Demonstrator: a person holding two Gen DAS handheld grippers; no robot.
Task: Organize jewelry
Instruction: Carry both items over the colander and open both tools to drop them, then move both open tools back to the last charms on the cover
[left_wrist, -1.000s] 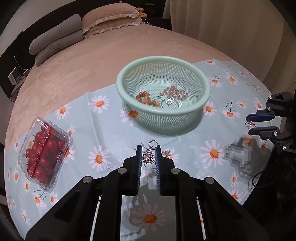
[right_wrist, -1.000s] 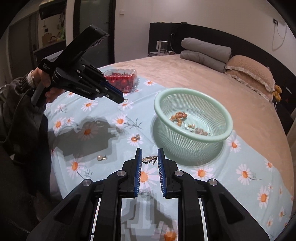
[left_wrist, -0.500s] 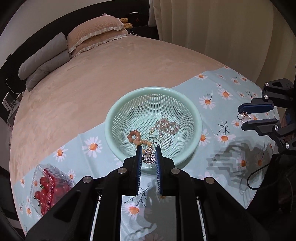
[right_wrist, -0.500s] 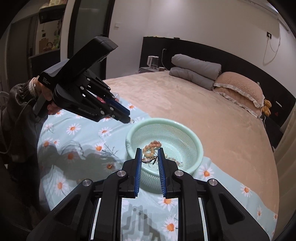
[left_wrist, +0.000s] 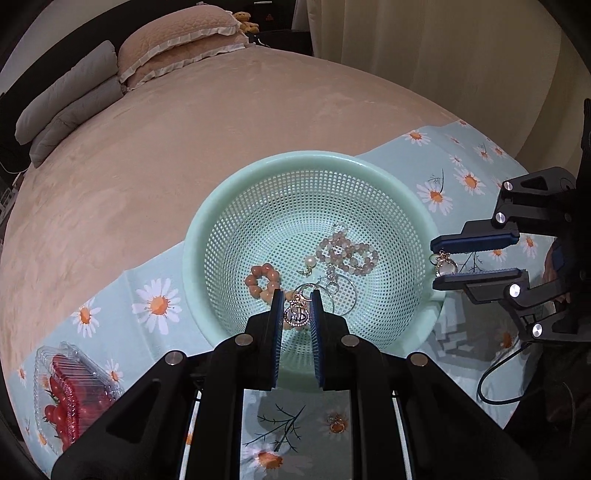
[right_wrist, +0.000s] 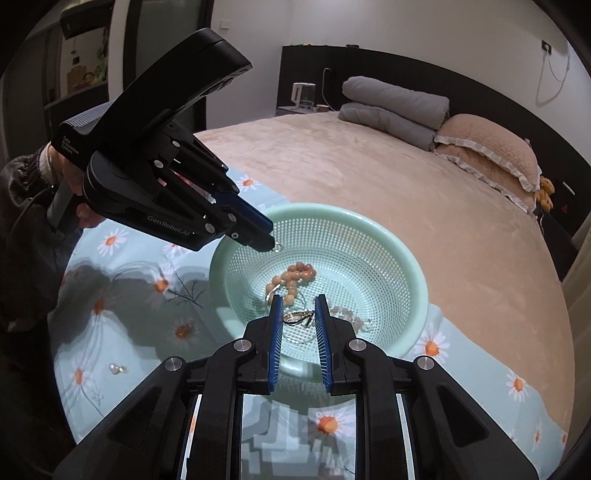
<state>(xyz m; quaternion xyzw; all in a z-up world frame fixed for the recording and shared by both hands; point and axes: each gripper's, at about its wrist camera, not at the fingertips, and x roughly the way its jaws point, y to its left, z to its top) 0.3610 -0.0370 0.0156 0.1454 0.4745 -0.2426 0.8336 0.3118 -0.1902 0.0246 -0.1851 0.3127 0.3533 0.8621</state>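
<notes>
Left wrist: jaws nearly closed, pinching pendant (left_wrist: 296, 316) over basket (left_wrist: 207, 236).

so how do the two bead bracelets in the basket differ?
The orange bead bracelet has chunky, opaque peach-orange beads; the pale bead bracelet has smaller, greyish-pink, glassy-looking beads. The orange one lies as one small open ring; the pale one is a longer strand folded into overlapping loops. In the left wrist view the orange sits left of the pale one. Both lie loose on the floor of the green basket, in neither gripper.
</notes>
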